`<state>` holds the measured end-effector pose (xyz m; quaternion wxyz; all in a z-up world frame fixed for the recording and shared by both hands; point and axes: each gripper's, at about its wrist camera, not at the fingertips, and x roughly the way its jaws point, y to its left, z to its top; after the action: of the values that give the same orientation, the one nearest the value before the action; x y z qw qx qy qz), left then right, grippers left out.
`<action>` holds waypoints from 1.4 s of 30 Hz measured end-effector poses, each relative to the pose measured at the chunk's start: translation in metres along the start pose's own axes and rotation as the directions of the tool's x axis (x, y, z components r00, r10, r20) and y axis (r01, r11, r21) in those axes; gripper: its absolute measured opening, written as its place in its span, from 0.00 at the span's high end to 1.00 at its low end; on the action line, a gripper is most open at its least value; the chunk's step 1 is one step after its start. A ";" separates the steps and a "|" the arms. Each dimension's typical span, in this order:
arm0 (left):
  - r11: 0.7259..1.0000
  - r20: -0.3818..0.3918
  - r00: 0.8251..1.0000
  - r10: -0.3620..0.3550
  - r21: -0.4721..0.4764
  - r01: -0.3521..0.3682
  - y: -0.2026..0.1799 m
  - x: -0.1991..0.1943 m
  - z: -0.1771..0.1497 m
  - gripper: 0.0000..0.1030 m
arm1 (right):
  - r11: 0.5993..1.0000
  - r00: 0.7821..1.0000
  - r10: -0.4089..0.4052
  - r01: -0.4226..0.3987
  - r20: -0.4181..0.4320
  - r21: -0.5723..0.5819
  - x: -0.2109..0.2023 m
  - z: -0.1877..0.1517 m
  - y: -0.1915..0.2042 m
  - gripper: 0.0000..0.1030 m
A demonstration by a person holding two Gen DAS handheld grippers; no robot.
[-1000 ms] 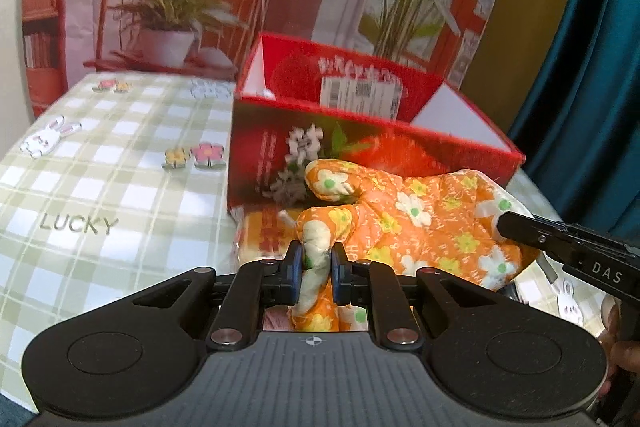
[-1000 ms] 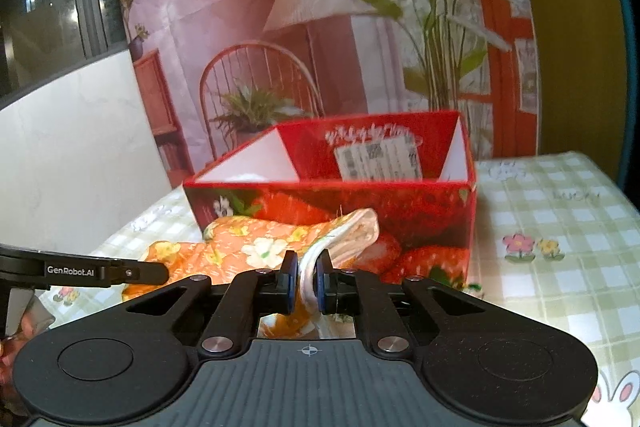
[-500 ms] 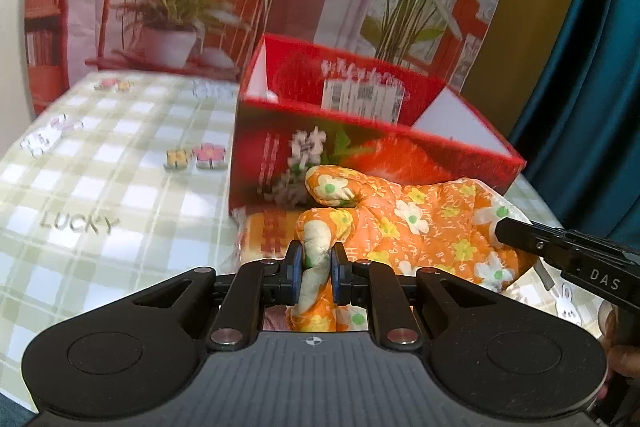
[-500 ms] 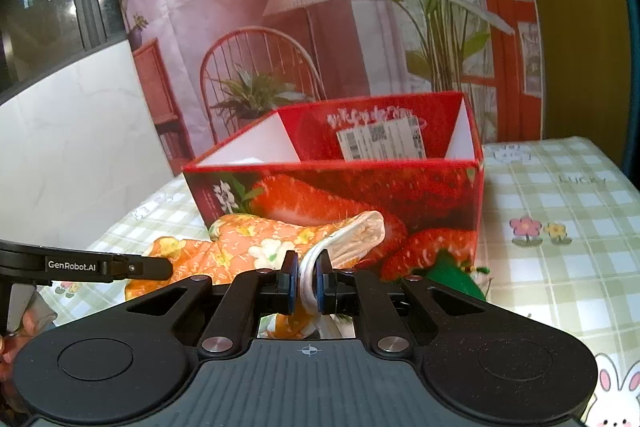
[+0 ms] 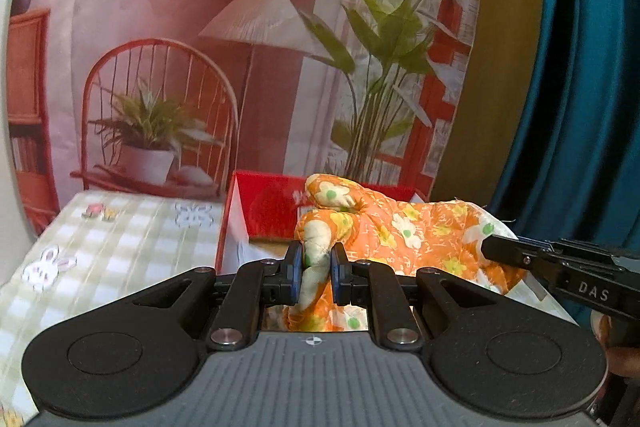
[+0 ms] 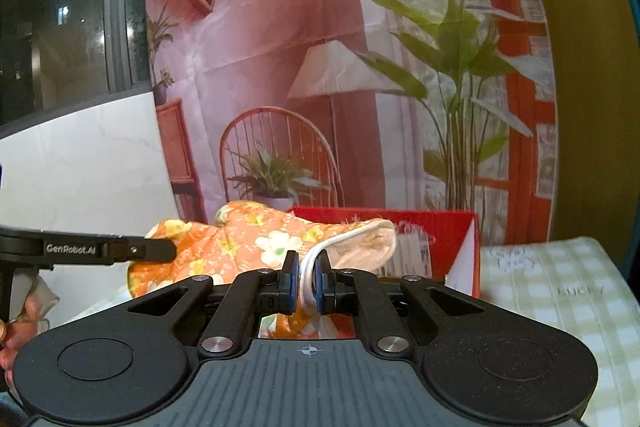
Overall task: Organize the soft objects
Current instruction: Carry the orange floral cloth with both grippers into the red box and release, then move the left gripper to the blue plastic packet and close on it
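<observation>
Both tongs have risen, lifting the orange flowered oven mitt [image 5: 400, 235] off the checked bench [image 5: 120, 247] to hang level with the rim of the red box [image 5: 272, 207], likely so it can clear the wall and drop inside. Left tongs [image 5: 314, 273] clench its thumb end; right tongs [image 6: 306, 281] clench its white-edged cuff.

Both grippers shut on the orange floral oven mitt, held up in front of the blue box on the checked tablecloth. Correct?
Wrong on one point: the box is red, not blue, as the right wrist view shows. The rest stands: left gripper and right gripper are both shut on the orange floral oven mitt, above the checked tablecloth.
</observation>
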<state>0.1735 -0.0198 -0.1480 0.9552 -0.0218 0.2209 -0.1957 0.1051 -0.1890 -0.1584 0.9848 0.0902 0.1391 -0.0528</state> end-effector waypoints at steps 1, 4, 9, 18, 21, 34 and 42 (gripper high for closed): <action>1.000 -0.002 1.000 0.007 0.010 -0.007 0.000 0.007 0.005 0.85 | 1.000 1.000 0.003 -0.004 -0.005 -0.008 0.007 0.005 -0.003 0.93; 0.999 -0.017 1.000 0.025 0.032 -0.025 0.000 0.032 0.022 0.85 | 1.000 0.999 -0.001 0.000 -0.033 -0.021 0.032 0.019 -0.011 0.93; 0.999 -0.076 0.996 0.043 0.018 -0.041 0.005 0.080 0.041 0.85 | 0.999 0.997 -0.035 0.036 -0.070 0.005 0.077 0.030 -0.030 0.93; 0.997 -0.198 0.977 0.079 -0.007 -0.081 0.010 0.144 0.035 0.85 | 0.993 0.977 -0.092 0.104 -0.192 0.057 0.145 0.022 -0.054 0.93; 0.995 -0.231 0.968 0.093 -0.006 -0.097 0.014 0.156 0.031 0.85 | 0.989 0.965 -0.112 0.131 -0.237 0.062 0.160 0.013 -0.060 0.93; 0.998 -0.249 0.966 0.069 0.010 -0.068 0.020 0.157 0.028 0.36 | 0.980 0.948 -0.196 0.198 -0.250 -0.018 0.160 -0.003 -0.067 0.59; 1.000 -0.259 0.966 -0.019 0.005 0.021 0.019 0.098 0.020 0.36 | 0.994 0.971 -0.105 0.101 -0.213 -0.034 0.110 -0.002 -0.046 0.57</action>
<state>0.2697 -0.0405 -0.1729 0.9163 0.0055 0.3426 -0.2075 0.2033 -0.2427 -0.1990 0.9609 0.0766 0.2497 -0.0921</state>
